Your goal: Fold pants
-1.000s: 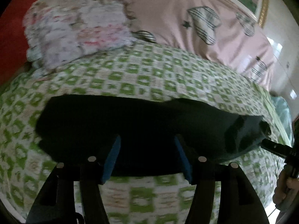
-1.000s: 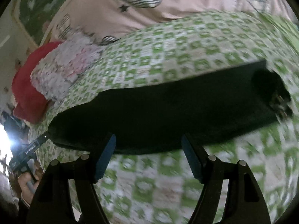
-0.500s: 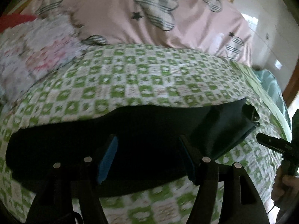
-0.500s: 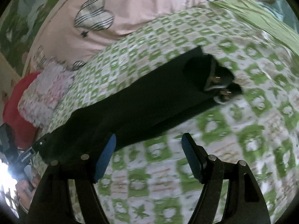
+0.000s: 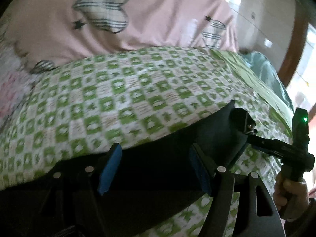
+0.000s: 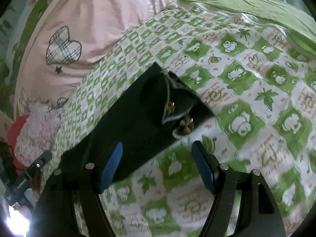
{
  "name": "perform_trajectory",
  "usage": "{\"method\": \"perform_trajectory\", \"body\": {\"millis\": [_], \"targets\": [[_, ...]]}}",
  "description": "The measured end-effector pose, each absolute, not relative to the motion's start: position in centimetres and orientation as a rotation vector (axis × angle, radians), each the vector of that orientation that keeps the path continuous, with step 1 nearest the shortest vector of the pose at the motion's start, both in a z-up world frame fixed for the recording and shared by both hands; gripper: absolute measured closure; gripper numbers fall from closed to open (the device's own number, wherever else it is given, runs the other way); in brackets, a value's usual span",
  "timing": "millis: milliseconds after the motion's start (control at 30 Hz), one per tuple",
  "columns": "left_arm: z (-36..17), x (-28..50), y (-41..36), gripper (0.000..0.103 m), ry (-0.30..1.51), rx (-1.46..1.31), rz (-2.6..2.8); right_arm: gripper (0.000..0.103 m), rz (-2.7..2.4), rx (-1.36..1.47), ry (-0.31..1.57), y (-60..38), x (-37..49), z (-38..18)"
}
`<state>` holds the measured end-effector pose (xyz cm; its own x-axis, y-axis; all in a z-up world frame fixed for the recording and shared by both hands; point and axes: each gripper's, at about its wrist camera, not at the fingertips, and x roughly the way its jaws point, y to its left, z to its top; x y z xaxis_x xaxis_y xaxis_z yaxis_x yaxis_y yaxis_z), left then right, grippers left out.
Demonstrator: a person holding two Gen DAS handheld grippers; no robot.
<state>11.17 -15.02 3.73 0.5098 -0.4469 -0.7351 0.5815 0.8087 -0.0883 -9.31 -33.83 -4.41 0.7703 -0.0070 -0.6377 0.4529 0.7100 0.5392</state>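
Black pants [image 5: 154, 162] lie folded lengthwise in a long strip on a green-and-white checked bedspread [image 5: 126, 90]. Their waistband end with gold buttons [image 6: 177, 116] points to the right. My left gripper [image 5: 156, 167] is open, its blue pads [image 5: 110, 165] low over the middle of the strip. My right gripper [image 6: 158, 165] is open just in front of the waistband end, its left pad [image 6: 111, 165] over the pants' edge. The right gripper also shows in the left wrist view [image 5: 276, 146], close to the waistband corner.
A pink quilt with plaid hearts [image 5: 122, 21] lies behind the bedspread. A white-pink folded cloth [image 6: 37, 126] and a red item [image 6: 15, 128] sit at the far left. A green sheet [image 6: 256, 6] lies at the right.
Both grippers have shifted right along the pants toward the waistband end. The right gripper has come closer to the buttons. The pants have not visibly moved.
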Motion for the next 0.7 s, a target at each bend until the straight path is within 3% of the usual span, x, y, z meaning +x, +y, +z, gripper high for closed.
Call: {"method": "perform_trajectory", "body": {"millis": [100, 200, 267, 333, 700], "targets": [[3.7, 12.2, -17.8, 0.031, 0.836, 0.216, -0.672, 0.040, -0.282, 0.763, 0.641, -34.3, -8.6, -4.5], [3.3, 13.2, -20.5, 0.030, 0.849, 0.244, -0.720, 0.056, -0.281, 0.799, 0.628, -35.1, -8.0, -4.9], [2.8, 14.0, -22.5, 0.030, 0.870, 0.271, -0.754, 0.078, -0.293, 0.815, 0.623, -35.6, -7.8, -5.2], [2.3, 14.5, -24.2, 0.030, 0.895, 0.292, -0.791, 0.089, -0.300, 0.834, 0.614, -36.3, -7.9, -5.5], [-0.4, 15.6, -33.7, 0.030, 0.982, 0.455, -1.002, 0.092, -0.269, 0.881, 0.523, -38.0, -10.3, -4.8]]}}
